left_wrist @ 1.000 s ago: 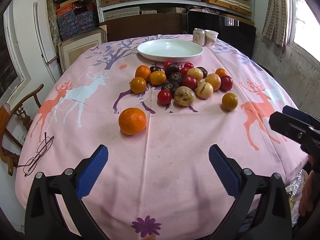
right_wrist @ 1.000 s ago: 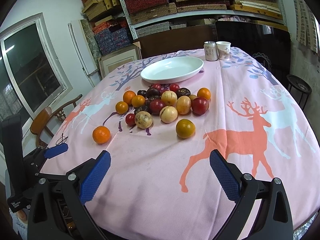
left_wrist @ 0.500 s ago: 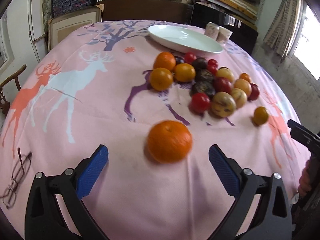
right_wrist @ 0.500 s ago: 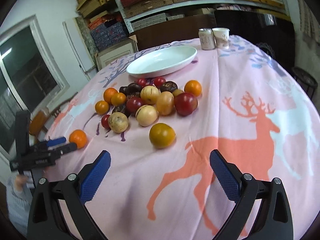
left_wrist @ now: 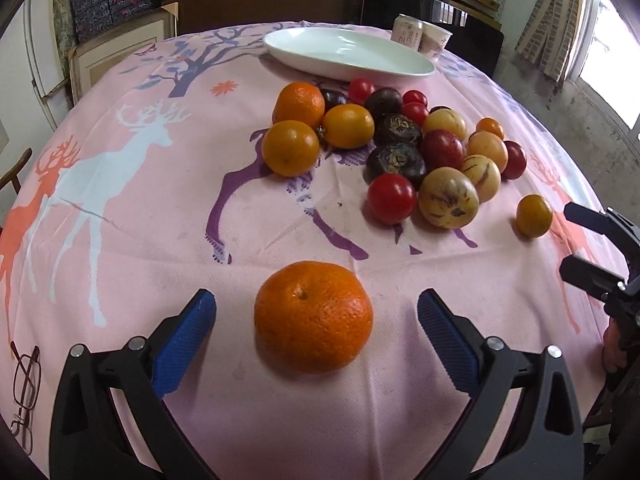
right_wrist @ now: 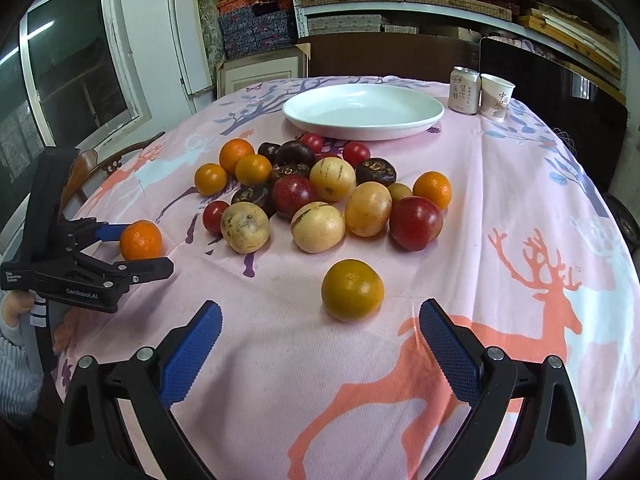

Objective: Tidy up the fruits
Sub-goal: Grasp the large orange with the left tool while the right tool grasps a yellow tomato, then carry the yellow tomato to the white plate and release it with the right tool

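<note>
The left tool (left_wrist: pixel 316 320) stands with its two blue-padded fingers (left_wrist: pixel 182 344) wide apart. A round, bright orange mandarin with a dimpled skin (left_wrist: pixel 314 316) lies on the table between those fingers, close to the tips, with a visible gap on either side; neither pad touches it. From the right wrist view the same mandarin (right_wrist: pixel 141 240) sits between the left tool's two black arms (right_wrist: pixel 120 250), at the near left part of the table.

The right tool (right_wrist: pixel 320 344) also has its fingers spread apart, gripping nothing. A round, dull yellow-green citrus fruit (right_wrist: pixel 352 290) rests on the cloth just ahead of the fingertips, slightly right of centre and outside the gap. It lies alone, near the main heap but apart from it.

The heap of mixed fruit (right_wrist: pixel 320 196), made up of small oranges, red tomatoes, dark purple wrinkled fruits and pale yellow striped melons, lies at the middle of the table. Behind it stands a shallow white ceramic plate (right_wrist: pixel 424 120) holding no fruit. A pale drink can (right_wrist: pixel 464 90) and a paper cup (right_wrist: pixel 496 96) stand side by side to the right of the plate. The table is covered by a pink cloth printed with deer and trees (right_wrist: pixel 520 184). A pair of thin-framed spectacles (left_wrist: pixel 24 384) lies at the left edge.
</note>
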